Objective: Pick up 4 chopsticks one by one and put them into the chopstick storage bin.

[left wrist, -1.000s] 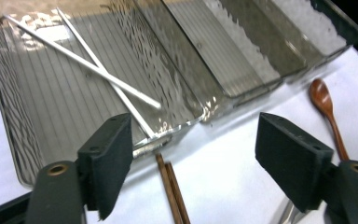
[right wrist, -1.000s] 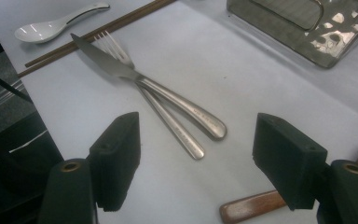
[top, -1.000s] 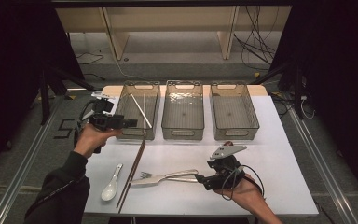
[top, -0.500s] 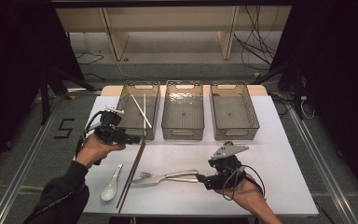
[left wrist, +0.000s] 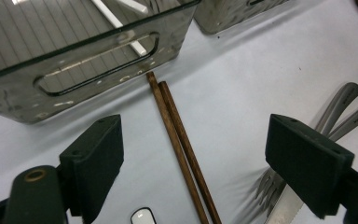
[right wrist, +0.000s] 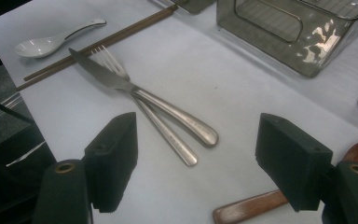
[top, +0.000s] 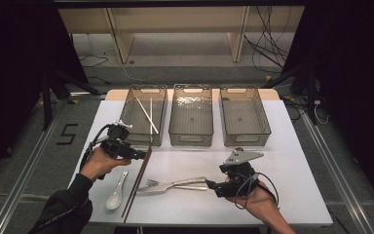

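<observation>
On the near left of the white table (top: 292, 161), my left gripper (left wrist: 193, 154) hangs released, jaws spread wide, straddling the pair of brown chopsticks (left wrist: 182, 144) that lie side by side on the surface, their far tips just short of the left bin (top: 142, 117). Two white chopsticks (top: 146, 113) already rest inside that bin, so I judge the step in hand is picking up the brown pair to join them. To do it well I'd lower straight down until the pads (left wrist: 95, 163) nearly meet the table, keep both sticks centred between them, and close slowly so one doesn't roll out from under the other. Gripping nearer the middle of the pair should stop them tipping when lifted. The spoon (top: 116, 196) sits just beside the sticks on the left, so I'd watch that jaw's clearance.

My right gripper (right wrist: 196, 163) is also released, jaws apart, poised near the handles of the knife (right wrist: 140, 93) and fork (right wrist: 161, 128), which lie crossed over each other. I'd leave those until the left side is done.
</observation>
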{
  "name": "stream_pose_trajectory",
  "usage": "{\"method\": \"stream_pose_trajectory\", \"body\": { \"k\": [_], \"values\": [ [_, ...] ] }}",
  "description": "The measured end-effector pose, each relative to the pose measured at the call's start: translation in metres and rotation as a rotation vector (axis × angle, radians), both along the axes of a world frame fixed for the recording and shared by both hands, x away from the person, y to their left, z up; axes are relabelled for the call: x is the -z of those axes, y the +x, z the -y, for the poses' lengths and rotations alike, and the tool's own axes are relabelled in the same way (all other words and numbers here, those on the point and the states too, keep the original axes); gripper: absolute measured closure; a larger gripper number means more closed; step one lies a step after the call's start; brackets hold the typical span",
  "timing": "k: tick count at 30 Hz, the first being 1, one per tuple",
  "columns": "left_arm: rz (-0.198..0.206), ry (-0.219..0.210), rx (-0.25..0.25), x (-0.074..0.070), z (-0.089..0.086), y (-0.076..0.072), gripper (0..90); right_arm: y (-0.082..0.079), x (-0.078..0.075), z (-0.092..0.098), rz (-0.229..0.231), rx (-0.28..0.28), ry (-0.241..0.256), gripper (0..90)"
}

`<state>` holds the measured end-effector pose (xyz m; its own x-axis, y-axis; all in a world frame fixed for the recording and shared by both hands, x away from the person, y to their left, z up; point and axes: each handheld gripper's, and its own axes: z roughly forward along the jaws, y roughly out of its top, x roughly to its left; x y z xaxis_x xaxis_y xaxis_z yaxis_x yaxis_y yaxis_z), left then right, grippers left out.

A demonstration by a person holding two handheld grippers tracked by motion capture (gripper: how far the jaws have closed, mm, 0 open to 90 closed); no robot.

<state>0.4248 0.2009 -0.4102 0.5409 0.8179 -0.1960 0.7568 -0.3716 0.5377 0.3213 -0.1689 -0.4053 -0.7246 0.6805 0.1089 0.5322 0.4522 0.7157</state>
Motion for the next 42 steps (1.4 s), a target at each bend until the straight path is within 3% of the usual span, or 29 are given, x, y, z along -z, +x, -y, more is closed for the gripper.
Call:
{"method": "stream_pose_trajectory", "body": {
  "k": [5, 13, 28, 39, 42],
  "values": [
    [-0.008, 0.037, -0.007, 0.005, 0.000, 0.000, 19.3, 0.001, 0.001, 0.002, -0.003, 0.004, 0.005, 30.4],
    [-0.060, 0.117, 0.017, 0.015, -0.001, 0.000, 25.9, 0.001, 0.001, 0.001, -0.002, -0.001, 0.002, 30.4],
    [-0.142, 0.160, 0.060, 0.038, 0.005, -0.006, 48.2, 0.000, 0.001, -0.003, 0.001, -0.010, -0.009, 30.5],
    [-0.181, 0.177, 0.068, 0.052, 0.011, -0.003, 60.5, 0.002, 0.003, -0.005, -0.010, -0.012, -0.017, 30.7],
    [-0.176, 0.184, 0.069, 0.052, 0.013, -0.003, 62.8, 0.002, 0.003, -0.005, -0.007, -0.013, -0.017, 30.7]
  ]
}}
